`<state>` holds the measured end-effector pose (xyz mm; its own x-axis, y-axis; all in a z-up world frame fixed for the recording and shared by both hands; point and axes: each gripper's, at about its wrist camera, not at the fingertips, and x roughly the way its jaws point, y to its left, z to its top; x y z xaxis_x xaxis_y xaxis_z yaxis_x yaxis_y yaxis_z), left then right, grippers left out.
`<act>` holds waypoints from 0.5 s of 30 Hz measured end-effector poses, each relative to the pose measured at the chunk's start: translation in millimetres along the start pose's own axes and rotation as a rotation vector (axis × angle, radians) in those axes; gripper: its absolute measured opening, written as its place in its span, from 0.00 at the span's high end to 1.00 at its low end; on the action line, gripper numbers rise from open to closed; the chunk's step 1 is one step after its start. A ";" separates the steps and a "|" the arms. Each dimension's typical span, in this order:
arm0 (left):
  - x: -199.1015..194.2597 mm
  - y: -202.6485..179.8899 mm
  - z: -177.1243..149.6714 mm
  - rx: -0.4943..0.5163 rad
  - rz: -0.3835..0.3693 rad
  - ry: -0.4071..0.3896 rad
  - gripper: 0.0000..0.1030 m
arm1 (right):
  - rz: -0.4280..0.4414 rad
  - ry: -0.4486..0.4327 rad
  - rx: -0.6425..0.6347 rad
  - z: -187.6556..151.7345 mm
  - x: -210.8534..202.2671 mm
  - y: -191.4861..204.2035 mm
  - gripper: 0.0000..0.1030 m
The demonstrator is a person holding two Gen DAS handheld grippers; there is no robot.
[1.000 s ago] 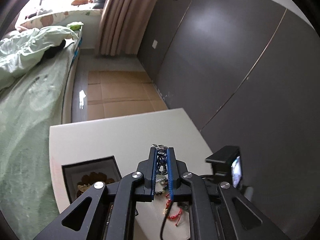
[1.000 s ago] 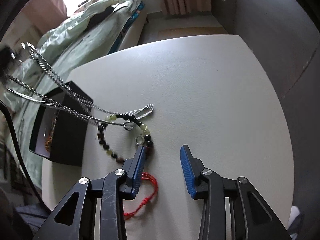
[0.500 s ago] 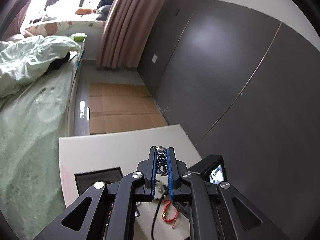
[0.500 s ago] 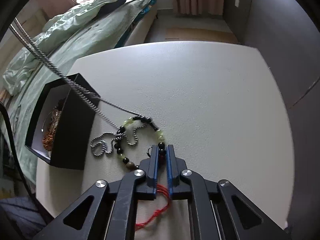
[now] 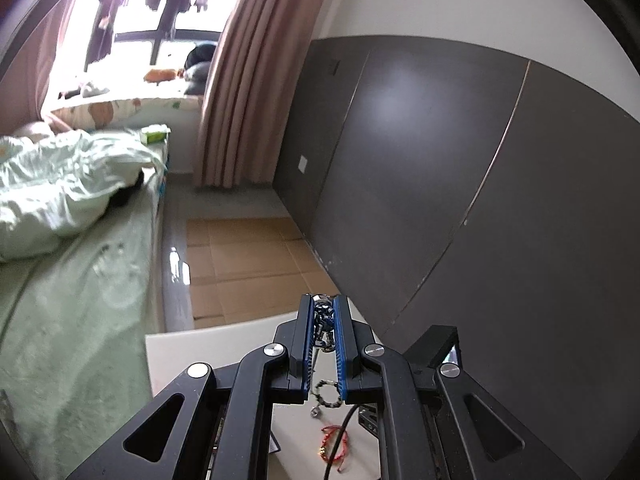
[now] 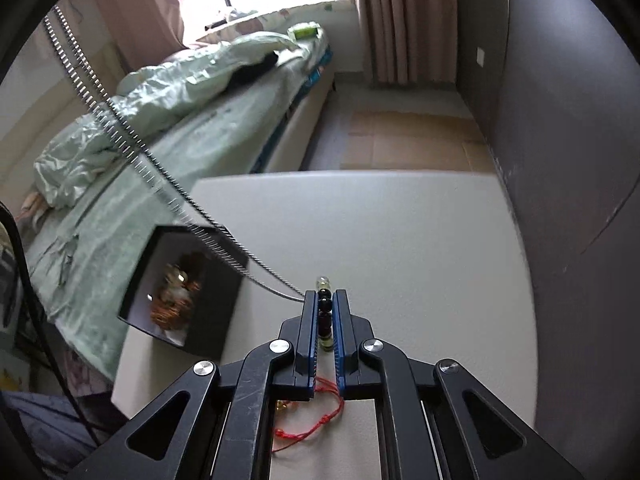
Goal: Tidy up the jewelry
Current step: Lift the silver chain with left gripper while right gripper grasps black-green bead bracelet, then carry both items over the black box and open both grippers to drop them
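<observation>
My left gripper (image 5: 323, 304) is shut on a silver chain necklace (image 5: 322, 322) and holds it high above the white table (image 5: 208, 344). In the right wrist view the chain (image 6: 132, 140) runs taut from upper left down to the bead bracelet. My right gripper (image 6: 325, 300) is shut on the bead bracelet (image 6: 325, 312) of dark and pale green beads, lifted a little off the table (image 6: 400, 248). A red cord bracelet (image 6: 316, 420) lies on the table under the right gripper. It also shows in the left wrist view (image 5: 334, 444), below the hanging beads (image 5: 326, 396).
An open black jewelry box (image 6: 180, 288) with gold and amber pieces stands at the table's left edge. A bed with green bedding (image 6: 168, 120) lies left of the table. A dark wall (image 6: 568, 120) runs along the right. A black cable (image 6: 36, 320) hangs at left.
My right gripper closed on the bead bracelet and raised it. My left gripper rose higher with the chain, pulling it taut off the table. Both views tilted up.
</observation>
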<state>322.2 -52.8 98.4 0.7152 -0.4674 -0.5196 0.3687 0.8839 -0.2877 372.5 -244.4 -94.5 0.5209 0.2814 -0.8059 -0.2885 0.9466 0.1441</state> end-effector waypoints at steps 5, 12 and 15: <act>-27.5 -4.9 16.1 0.028 0.035 -0.042 0.91 | -0.003 -0.047 -0.019 12.4 -21.2 9.5 0.93; -67.9 -13.3 35.4 0.077 0.090 -0.095 0.91 | 0.032 -0.073 -0.032 28.5 -30.0 25.2 0.93; -84.6 -17.2 43.5 0.101 0.115 -0.116 0.91 | 0.055 -0.080 -0.046 31.3 -30.9 38.8 0.93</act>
<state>281.2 -27.9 182.3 0.8172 -0.3639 -0.4468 0.3344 0.9310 -0.1467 370.3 -211.4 -46.1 0.5651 0.3459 -0.7490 -0.3540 0.9217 0.1586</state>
